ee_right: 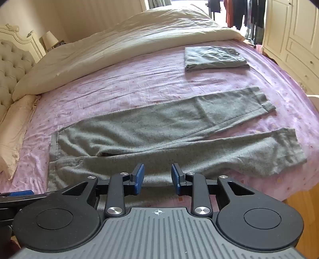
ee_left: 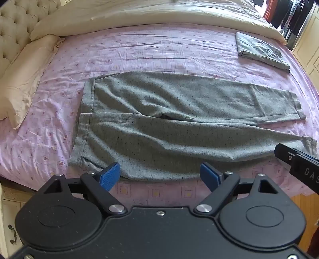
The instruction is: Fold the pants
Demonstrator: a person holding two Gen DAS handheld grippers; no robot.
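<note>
Grey speckled pants (ee_left: 169,111) (ee_right: 159,127) lie spread flat on the pink patterned bed sheet (ee_left: 139,49), waistband to the left and both leg hems to the right. The legs part slightly toward the hems. My left gripper (ee_left: 159,171) hovers over the pants' near edge, open wide, with nothing between its blue pads. My right gripper (ee_right: 157,169) is also over the near edge, further along the near leg. It stands open to a narrower gap and grips nothing. Its black body (ee_left: 295,161) shows at the right of the left wrist view.
A folded grey garment (ee_left: 259,49) (ee_right: 213,57) lies at the far right of the bed. A cream duvet (ee_left: 139,14) is bunched along the far side. A pillow (ee_left: 24,79) and a tufted headboard (ee_right: 12,65) are at the left. A cream wardrobe (ee_right: 295,39) stands to the right.
</note>
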